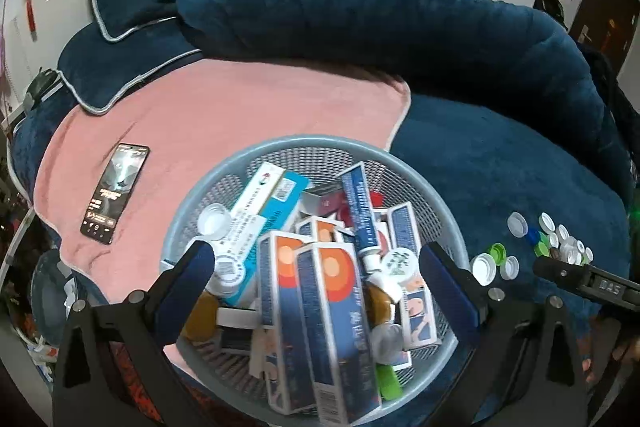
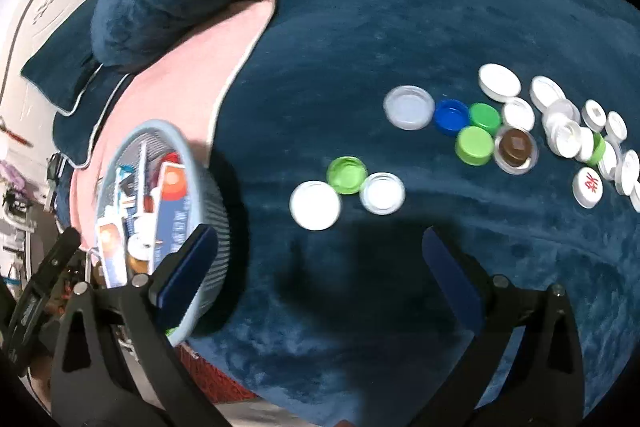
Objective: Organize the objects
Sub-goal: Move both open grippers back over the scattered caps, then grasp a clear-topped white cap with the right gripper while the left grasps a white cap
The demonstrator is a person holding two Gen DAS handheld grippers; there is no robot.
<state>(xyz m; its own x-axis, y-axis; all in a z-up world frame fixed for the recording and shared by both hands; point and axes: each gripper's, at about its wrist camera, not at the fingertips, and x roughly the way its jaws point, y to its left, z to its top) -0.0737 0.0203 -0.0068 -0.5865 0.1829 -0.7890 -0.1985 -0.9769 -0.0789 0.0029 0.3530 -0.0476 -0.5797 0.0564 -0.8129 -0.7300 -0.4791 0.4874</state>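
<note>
Both sets of jaws stand wide and empty, so bring your right gripper (image 2: pixel 318 259) forward to the white cap (image 2: pixel 315 205) lying on the bed (image 2: pixel 360 27) just ahead between them, while your left gripper (image 1: pixel 316 259) hovers above the basket (image 1: pixel 224 171).

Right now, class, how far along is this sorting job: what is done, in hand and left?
Done: the basket already holds boxes and a tube. In hand: nothing; the left gripper hangs open over the basket, the right gripper open above the blanket. Left: loose bottle caps scattered on the blanket.
</note>
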